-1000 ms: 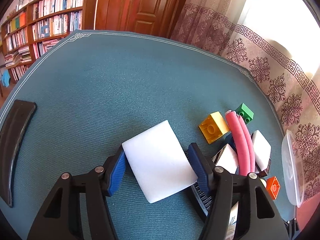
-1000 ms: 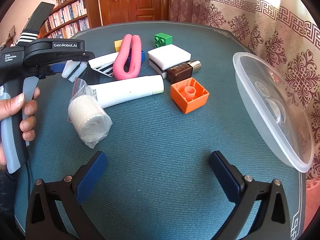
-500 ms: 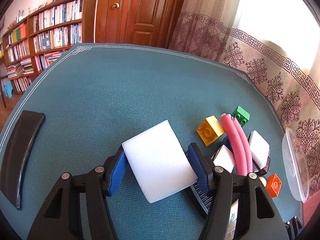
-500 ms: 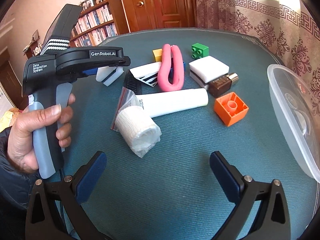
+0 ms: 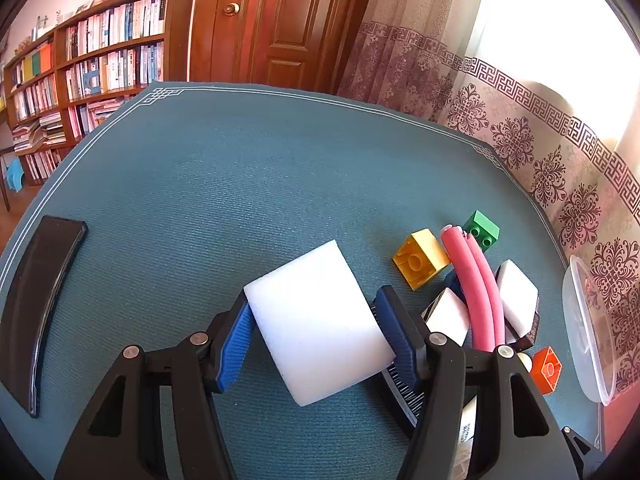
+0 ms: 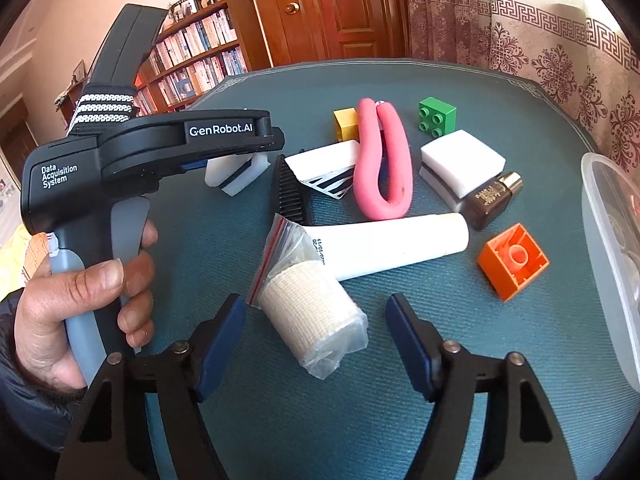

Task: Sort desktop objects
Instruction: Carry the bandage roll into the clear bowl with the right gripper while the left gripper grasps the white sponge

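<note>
Hand-held gripper (image 5: 316, 336): one white sponge (image 5: 316, 320).

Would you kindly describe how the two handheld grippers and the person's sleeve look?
Both the left gripper and right gripper have black triangular-cutout arms, silver pivot bolts and ribbed blue pads. The left's black body reads "GenRobot.AI" and "Data Acquisition System", with a grey-blue handle and striped strap. The sleeve is dark.

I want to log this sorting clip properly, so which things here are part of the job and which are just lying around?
Part of the job:
- left gripper, shut on white foam block
- right gripper, jaws closing around bagged bandage roll, not yet pressing
- white tube
- orange toy brick
- clear plastic container

Lying about:
- black curved object
- bookshelf
- wooden door
</note>
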A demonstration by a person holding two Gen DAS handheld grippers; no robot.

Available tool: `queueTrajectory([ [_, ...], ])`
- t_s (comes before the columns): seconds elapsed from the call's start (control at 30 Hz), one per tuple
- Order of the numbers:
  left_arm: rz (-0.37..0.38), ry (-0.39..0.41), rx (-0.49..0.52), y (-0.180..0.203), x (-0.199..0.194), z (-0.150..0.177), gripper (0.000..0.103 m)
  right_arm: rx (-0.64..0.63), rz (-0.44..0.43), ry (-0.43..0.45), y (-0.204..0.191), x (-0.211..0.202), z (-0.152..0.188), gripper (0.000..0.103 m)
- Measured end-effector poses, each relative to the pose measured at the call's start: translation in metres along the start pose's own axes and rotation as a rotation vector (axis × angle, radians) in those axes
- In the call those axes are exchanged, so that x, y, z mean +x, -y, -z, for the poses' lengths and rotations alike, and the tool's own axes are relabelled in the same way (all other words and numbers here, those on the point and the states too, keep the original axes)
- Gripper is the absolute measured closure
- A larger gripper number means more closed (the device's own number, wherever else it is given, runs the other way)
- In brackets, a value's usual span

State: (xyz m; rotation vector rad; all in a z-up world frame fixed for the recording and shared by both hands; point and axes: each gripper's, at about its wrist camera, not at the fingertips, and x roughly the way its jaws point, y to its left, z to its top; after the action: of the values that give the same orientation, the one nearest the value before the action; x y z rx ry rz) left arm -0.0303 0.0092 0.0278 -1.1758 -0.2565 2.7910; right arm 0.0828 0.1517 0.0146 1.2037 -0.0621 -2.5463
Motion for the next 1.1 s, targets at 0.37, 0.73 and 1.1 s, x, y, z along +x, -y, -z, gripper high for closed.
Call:
queueTrajectory([
  [0.37,0.007,0.004,0.019,0.005,-0.002,0.003,0.039,-0.010,0.000,0.003,-0.004,0.001,0.004,0.047],
  [0.73,0.010,0.022,0.034,0.009,-0.008,0.002,0.039,0.016,0.007,0.019,0.000,-0.015,0.010,0.048],
  [1.1,0.016,0.033,0.045,0.012,-0.012,0.002,0.039,0.039,0.018,0.041,0.005,-0.031,0.013,0.048],
])
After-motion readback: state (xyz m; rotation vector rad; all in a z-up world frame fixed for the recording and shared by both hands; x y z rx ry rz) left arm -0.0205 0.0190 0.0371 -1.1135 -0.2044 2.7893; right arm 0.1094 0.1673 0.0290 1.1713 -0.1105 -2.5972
